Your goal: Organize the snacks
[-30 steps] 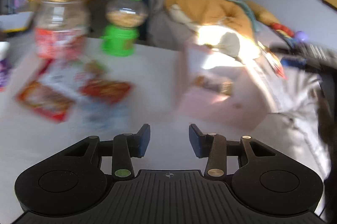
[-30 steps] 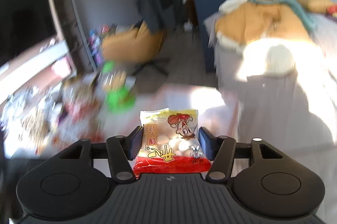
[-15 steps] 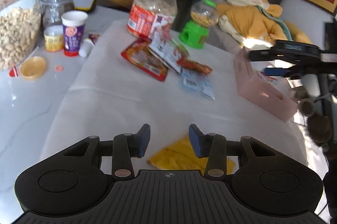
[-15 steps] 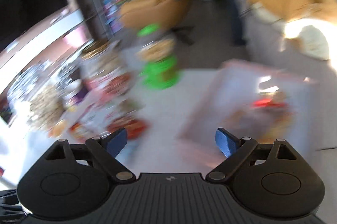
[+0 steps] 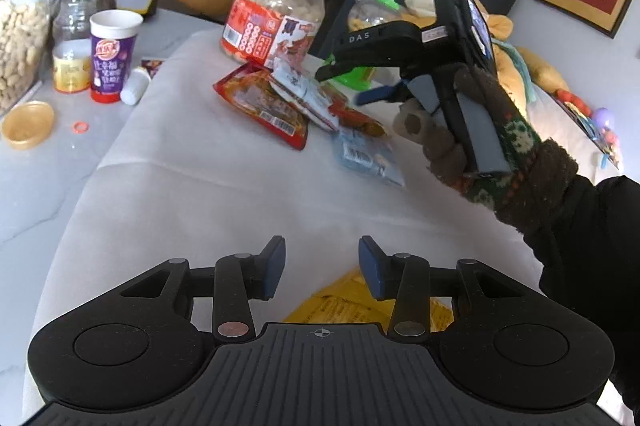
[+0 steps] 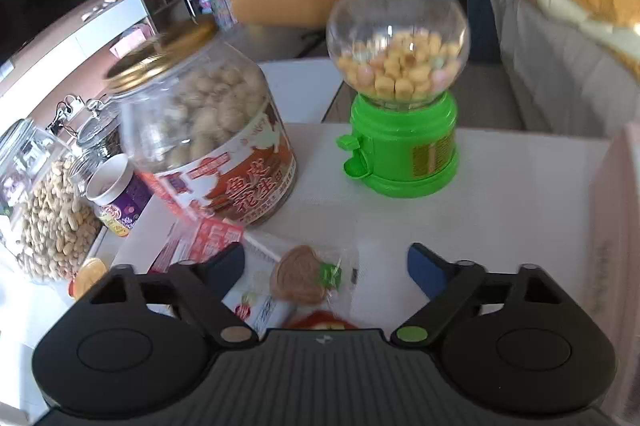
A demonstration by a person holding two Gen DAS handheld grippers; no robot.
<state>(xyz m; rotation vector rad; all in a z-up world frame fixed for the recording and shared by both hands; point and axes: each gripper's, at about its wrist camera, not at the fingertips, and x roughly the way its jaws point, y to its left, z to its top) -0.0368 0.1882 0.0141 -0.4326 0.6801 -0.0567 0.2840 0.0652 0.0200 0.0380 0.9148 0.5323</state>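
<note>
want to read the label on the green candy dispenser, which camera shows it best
The right wrist view: the green candy dispenser stands whole and close beyond the open right gripper, with its clear globe, spout and yellow label in sight, though slightly blurred. In the left wrist view the person's other gripper hides most of it, leaving only green slivers.

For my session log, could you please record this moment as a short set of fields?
left gripper: open, empty, above a yellow flat packet
right gripper: open, empty, over a clear-wrapped brown heart lollipop
behind lollipop: gold-lidded clear peanut jar, green candy dispenser with clear globe
snack pile: red foil packet, pale blue packet
surface: white tablecloth
</note>
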